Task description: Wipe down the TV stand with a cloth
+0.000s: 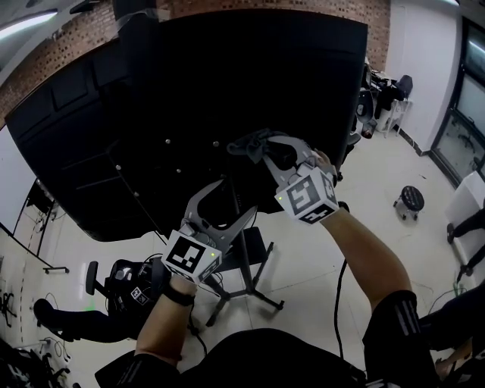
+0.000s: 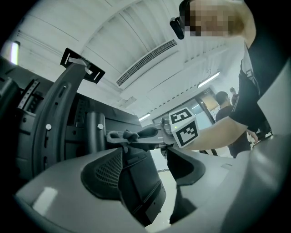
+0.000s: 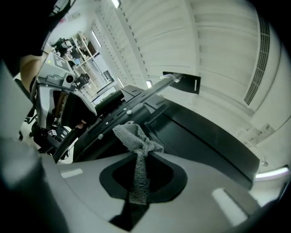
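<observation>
- The right gripper (image 1: 254, 151) is raised to the back of the black TV (image 1: 151, 106). Its fingers are clamped on a grey cloth (image 3: 135, 138).
- A strip of cloth runs down between the fingers, and a bunched end sticks out past the tips.
- The bunched end sits against a black bar with screws (image 3: 109, 119) on the TV's back. Whether it actually touches cannot be told.
- In the head view the cloth (image 1: 246, 142) lies near the panel's middle, above the stand's post (image 1: 236, 198).
- The left gripper (image 1: 231, 198) is lower and nearer the person, just in front of the post. Its fingers stand apart with nothing between them.
- The left gripper view looks up past its open fingers (image 2: 132, 182) at the right gripper (image 2: 132, 135) and its marker cube (image 2: 184, 128), with the cloth end at the tips.
- The stand's legs (image 1: 246, 294) spread on the pale floor (image 1: 303, 258) below the grippers.
- A cable (image 1: 338, 303) trails across the floor beside the legs.
- A round stool (image 1: 410, 198) stands well off to the right.
- A dark office chair (image 1: 114, 292) sits at lower left.
- A brick wall (image 1: 303, 9) rises behind the TV.
</observation>
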Motion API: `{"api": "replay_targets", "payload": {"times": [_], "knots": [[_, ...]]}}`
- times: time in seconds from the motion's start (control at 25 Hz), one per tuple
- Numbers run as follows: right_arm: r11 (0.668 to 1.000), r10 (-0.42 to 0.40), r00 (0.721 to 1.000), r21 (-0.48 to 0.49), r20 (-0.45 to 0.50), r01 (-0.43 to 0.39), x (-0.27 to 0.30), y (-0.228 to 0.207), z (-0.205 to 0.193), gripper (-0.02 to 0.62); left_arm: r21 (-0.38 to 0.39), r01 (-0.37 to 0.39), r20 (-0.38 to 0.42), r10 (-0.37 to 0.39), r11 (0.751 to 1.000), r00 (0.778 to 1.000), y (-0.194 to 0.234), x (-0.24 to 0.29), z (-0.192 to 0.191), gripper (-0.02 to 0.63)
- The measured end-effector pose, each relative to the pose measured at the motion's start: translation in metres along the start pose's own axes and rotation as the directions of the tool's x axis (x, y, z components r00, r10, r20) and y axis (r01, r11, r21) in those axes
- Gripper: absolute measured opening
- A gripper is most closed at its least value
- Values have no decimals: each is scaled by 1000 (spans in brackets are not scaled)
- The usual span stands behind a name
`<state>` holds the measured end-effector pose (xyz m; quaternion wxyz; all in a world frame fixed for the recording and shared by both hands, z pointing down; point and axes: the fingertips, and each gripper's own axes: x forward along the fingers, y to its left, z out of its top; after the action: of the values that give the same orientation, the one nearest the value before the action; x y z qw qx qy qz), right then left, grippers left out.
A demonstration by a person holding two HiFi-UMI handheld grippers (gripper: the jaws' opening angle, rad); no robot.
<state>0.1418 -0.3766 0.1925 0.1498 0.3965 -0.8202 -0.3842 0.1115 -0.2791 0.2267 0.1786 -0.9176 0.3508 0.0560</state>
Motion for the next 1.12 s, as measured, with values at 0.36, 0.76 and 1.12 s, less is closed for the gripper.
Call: {"api": "replay_targets", "payload": {"times": [0.36, 0.76, 1.12], "knots": [[996, 89, 996, 29, -5, -89, 40, 42, -9, 37, -3, -39, -33, 39, 999, 999, 0, -12, -8, 330], [999, 1, 996, 48, -92, 3, 2, -3, -67, 37, -17, -25, -43, 24, 1000, 999, -13, 3, -18, 330], [991, -37, 983, 118, -179, 59, -34, -39, -117, 37, -8, -9, -29, 8, 1000, 1000, -35, 27, -17, 330]]}}
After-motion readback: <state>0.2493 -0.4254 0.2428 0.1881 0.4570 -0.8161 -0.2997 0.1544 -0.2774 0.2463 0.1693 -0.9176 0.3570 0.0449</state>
